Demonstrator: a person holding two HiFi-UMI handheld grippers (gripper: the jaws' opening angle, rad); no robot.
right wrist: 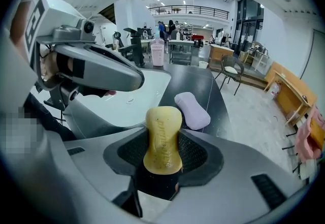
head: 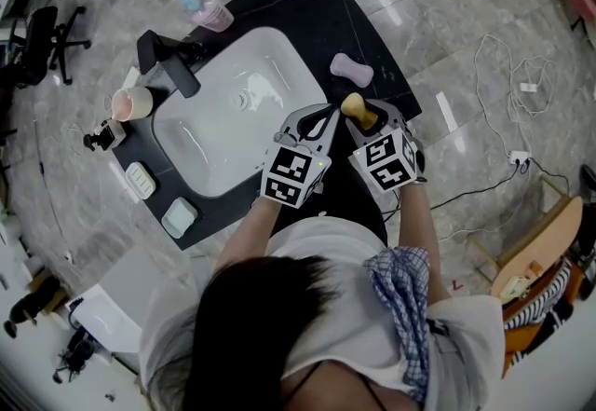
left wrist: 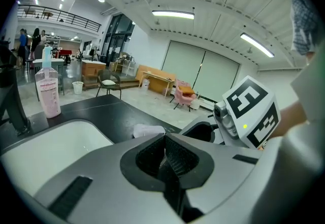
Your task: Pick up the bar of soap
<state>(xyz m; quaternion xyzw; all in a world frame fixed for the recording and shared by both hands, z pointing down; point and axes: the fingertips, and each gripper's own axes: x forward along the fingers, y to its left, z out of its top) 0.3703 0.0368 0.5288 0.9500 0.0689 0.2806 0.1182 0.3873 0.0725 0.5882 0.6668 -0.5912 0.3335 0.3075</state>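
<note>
A yellow bar of soap (right wrist: 162, 137) stands on end between the pads of my right gripper (right wrist: 163, 153), which is shut on it; in the head view the yellow soap (head: 355, 108) shows at the tip of the right gripper (head: 361, 113), above the black counter beside the basin. My left gripper (left wrist: 163, 159) is shut with nothing in it, its pads pressed together; from the head view the left gripper (head: 321, 117) hangs over the basin's right rim, close beside the right one. A second, lilac bar of soap (right wrist: 192, 110) lies flat on the counter beyond, also seen as the lilac bar (head: 352, 70).
A white basin (head: 223, 134) is set in the black counter (head: 312, 8), with a black faucet (head: 169, 60) at its left. A pink pump bottle (left wrist: 47, 91), a pink cup (head: 132, 103) and small white dishes (head: 179, 217) stand around it. Cables (head: 507, 102) lie on the marble floor.
</note>
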